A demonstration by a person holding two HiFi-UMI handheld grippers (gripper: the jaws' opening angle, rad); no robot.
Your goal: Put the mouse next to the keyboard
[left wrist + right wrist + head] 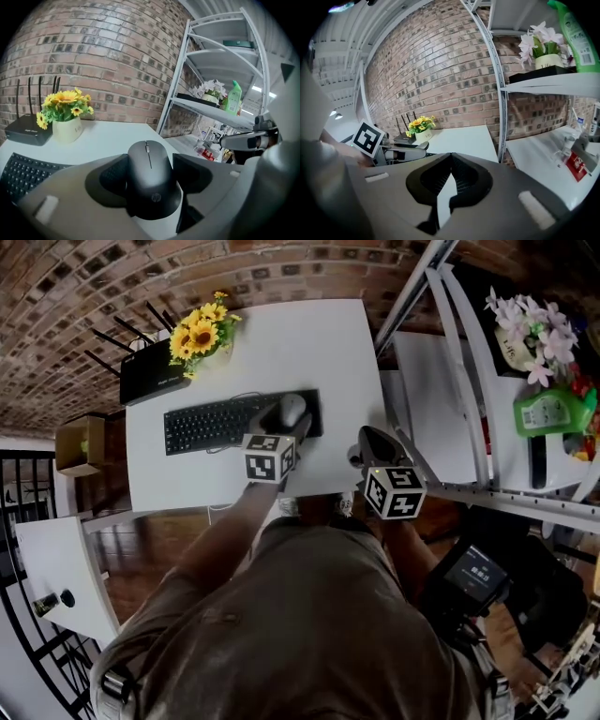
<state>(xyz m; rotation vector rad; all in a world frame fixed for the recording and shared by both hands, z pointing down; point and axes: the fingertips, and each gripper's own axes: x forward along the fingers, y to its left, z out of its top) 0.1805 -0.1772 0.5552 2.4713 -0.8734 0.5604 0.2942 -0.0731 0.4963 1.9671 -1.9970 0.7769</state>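
A black mouse (149,178) sits between the jaws of my left gripper (151,171), which is shut on it from both sides. In the head view the left gripper (291,416) holds the mouse (293,409) over the right end of the black keyboard (211,424) on the white table (309,343). Whether the mouse rests on anything or hangs lifted cannot be told. The keyboard (26,173) shows at the lower left of the left gripper view. My right gripper (373,442) is off the table's right front corner; its jaws (450,161) are shut on nothing.
A pot of yellow sunflowers (200,332) and a black router (150,373) stand at the table's far left. A metal shelf (450,381) rises on the right, with a green bottle (553,409) and pale flowers (530,324). A cardboard box (80,442) sits at the left.
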